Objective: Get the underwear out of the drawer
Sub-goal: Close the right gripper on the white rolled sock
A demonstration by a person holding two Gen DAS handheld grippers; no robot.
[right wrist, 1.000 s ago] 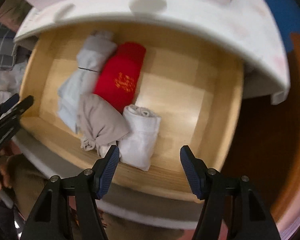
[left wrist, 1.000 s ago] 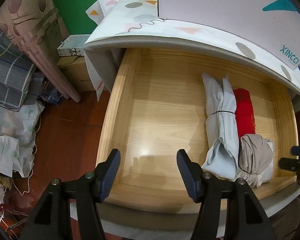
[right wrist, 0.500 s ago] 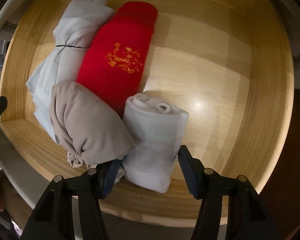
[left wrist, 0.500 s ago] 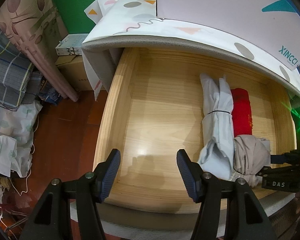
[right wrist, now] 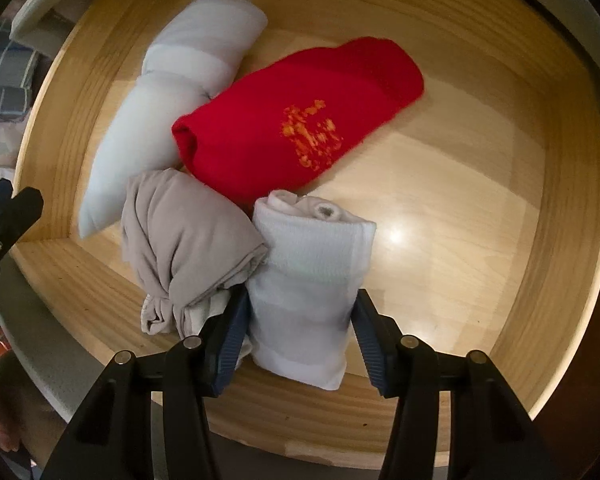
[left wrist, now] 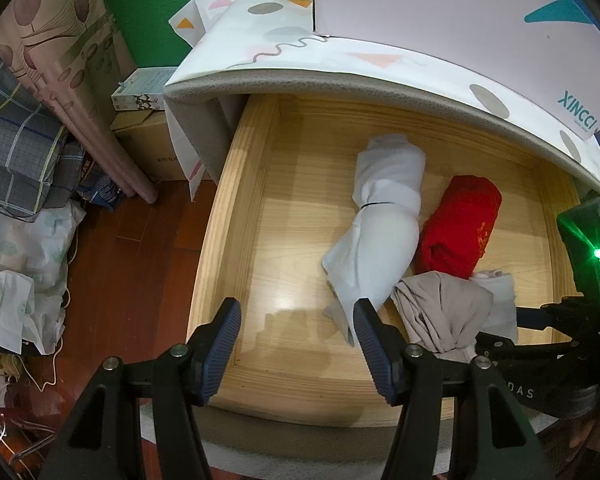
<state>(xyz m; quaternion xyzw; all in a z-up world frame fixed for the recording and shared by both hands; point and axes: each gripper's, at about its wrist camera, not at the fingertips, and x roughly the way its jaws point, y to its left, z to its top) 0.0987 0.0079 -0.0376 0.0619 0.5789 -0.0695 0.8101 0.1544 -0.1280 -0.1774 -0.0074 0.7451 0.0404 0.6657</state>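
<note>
**A:** Four rolled bundles in the drawer, and we've got the right gripper down over the white roll at the front wall, next to the beige bundle.

**B:** How are the fingers?

**A:** They've just been closing, white roll between them. Left finger sits against its side, wedged in beside the beige one. Right finger looks to be touching or a hair off; we can't call it a firm pinch yet.

**B:** And our left gripper?

**A:** Roughly half open, nothing in it, hanging over bare wood at the drawer's front.

**B:** How will that roll behave?

**A:** We'd judge it light and soft, squashy knit, so it'll compress before it holds. Taking it across the middle of the roll, where we are, should keep it from unrolling. The risk is dragging the beige piece along.

**B:** The rest?

**A:** Red roll and long pale bundle lie behind, touching each other. The drawer is smooth pale wood, glossy bottom. A patterned sheet overhangs its back; dark red floorboards, boxes and piled fabric sit to the left.
</note>
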